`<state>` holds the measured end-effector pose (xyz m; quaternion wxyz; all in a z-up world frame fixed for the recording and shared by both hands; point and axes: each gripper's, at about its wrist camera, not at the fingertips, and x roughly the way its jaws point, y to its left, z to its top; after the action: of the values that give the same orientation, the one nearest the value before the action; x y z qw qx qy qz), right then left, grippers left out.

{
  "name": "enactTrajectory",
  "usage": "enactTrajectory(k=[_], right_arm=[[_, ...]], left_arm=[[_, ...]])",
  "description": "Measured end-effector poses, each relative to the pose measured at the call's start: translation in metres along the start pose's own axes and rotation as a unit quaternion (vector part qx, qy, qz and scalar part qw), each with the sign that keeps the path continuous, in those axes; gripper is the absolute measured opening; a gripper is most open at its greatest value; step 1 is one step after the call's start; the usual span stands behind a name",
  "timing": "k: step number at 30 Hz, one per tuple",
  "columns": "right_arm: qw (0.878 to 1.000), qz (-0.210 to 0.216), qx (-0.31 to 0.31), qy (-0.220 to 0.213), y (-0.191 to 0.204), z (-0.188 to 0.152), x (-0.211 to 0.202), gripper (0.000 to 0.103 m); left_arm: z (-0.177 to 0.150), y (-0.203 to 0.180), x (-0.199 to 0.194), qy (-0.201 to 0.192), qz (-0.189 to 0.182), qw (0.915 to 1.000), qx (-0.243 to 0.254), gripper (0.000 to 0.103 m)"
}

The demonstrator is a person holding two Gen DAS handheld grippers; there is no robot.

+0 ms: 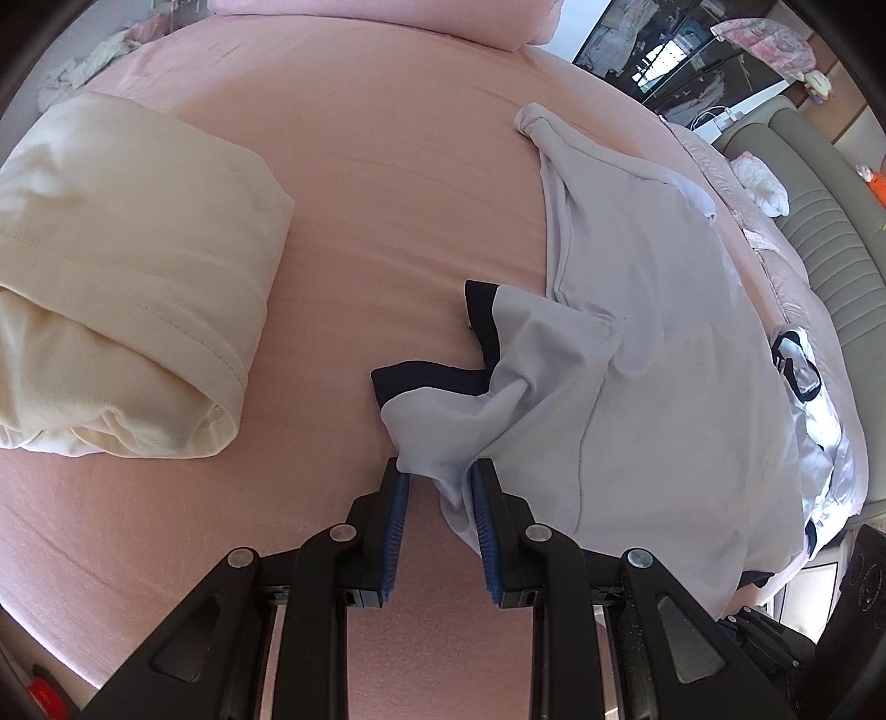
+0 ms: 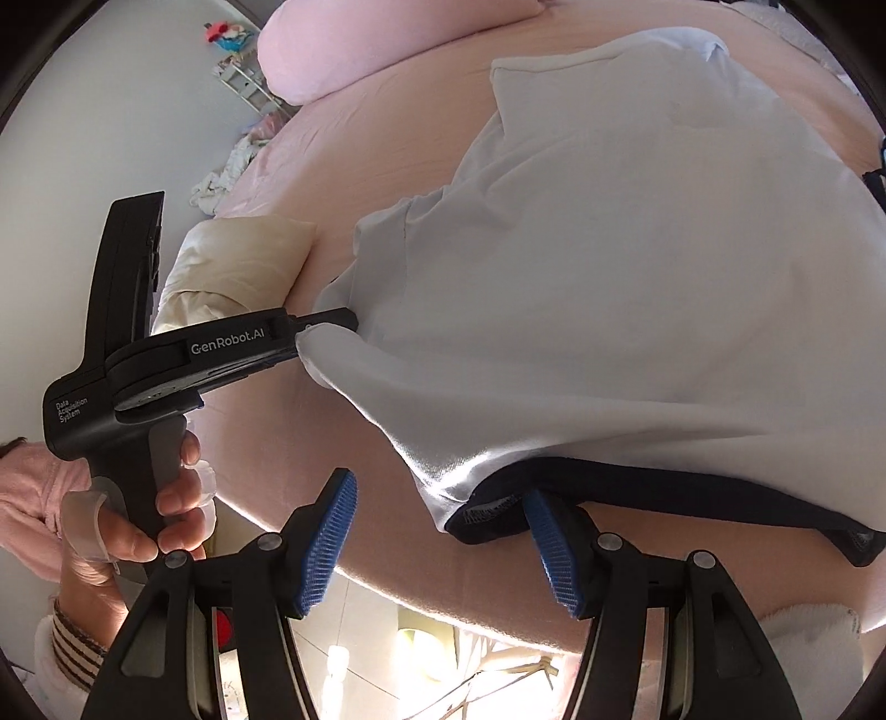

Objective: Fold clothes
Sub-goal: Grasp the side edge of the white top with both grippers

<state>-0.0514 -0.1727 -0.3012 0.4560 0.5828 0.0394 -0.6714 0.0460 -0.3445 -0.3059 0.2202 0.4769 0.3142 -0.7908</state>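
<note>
Pink pillow (image 2: 326,52), grey sofa (image 1: 819,221)

A white shirt (image 1: 653,354) with dark navy trim is spread over the pink bed (image 1: 387,194), wrinkled, its sleeve bunched and twisted — the navy cuff (image 1: 421,382) is turned outward. The navy hem (image 2: 664,498) is draped at the bed's near edge. A cream garment (image 1: 127,277) — already folded — is laid well apart, to the shirt's left.
</note>
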Motion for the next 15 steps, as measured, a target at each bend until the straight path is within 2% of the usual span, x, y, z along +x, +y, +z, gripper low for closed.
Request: enactTrajectory(k=[5,6,7,9,11,15], right_arm=[[1.0,0.019,0.013,-0.012,-0.007,0.0,-0.002,0.061],[1.0,0.018,0.007,-0.014,-0.004,0.0,-0.002,0.058],[1.0,0.017,-0.001,-0.015,0.0,0.001,-0.001,0.051],[1.0,-0.011,-0.008,-0.016,0.006,0.001,0.003,0.01],[0.999,-0.031,-0.012,-0.015,0.009,0.001,0.005,0.007],[0.999,-0.029,-0.016,0.005,0.008,-0.003,0.0,0.006]], left_arm=[[0.004,0.002,0.002,0.001,-0.003,1.0,0.001,0.021],[0.004,0.002,0.001,-0.002,0.0,1.0,0.004,0.021],[0.004,0.001,0.001,-0.005,0.003,1.0,0.008,0.021],[0.002,-0.001,-0.003,-0.015,0.013,0.9997,0.016,0.021],[-0.001,-0.004,-0.007,-0.025,0.028,0.9989,0.029,0.016],[-0.001,-0.011,-0.009,-0.039,0.087,0.993,0.07,0.011]])
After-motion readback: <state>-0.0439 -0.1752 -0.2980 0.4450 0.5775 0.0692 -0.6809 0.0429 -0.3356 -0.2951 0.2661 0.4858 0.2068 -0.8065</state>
